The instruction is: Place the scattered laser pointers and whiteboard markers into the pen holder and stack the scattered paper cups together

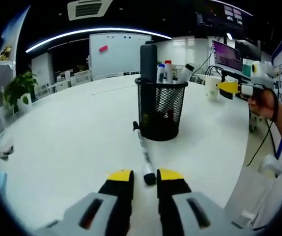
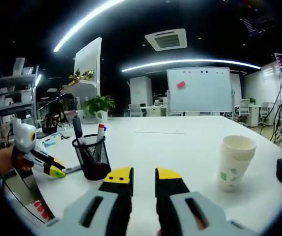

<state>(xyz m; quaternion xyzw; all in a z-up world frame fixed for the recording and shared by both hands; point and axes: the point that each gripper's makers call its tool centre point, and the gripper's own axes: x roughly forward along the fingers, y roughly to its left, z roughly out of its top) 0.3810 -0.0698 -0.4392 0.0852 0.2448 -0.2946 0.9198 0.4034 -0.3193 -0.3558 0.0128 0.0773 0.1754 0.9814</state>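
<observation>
Your left tongs [image 1: 145, 177] are down at the counter [image 1: 72, 142], jaws released with a gap between the yellow tips, and the capped end of a black whiteboard marker [image 1: 143, 153] lies right in that gap. The marker runs away from you across the white surface, its far end just beside the foot of the black mesh pen holder [image 1: 160, 110], which already holds a tall dark item and several markers standing upright. So you look to be on the pick-up of this loose marker.

Next, close on the marker squarely, lift it clear, tip it upright and drop it into the holder's open top, which is crowded, so aim for a free spot.

Your right tongs [image 2: 144, 176] hang above the counter, parted and gripping nothing. The stacked paper cups [image 2: 235, 162] stand ahead to their right, well apart from the holder [image 2: 93, 157].
</observation>
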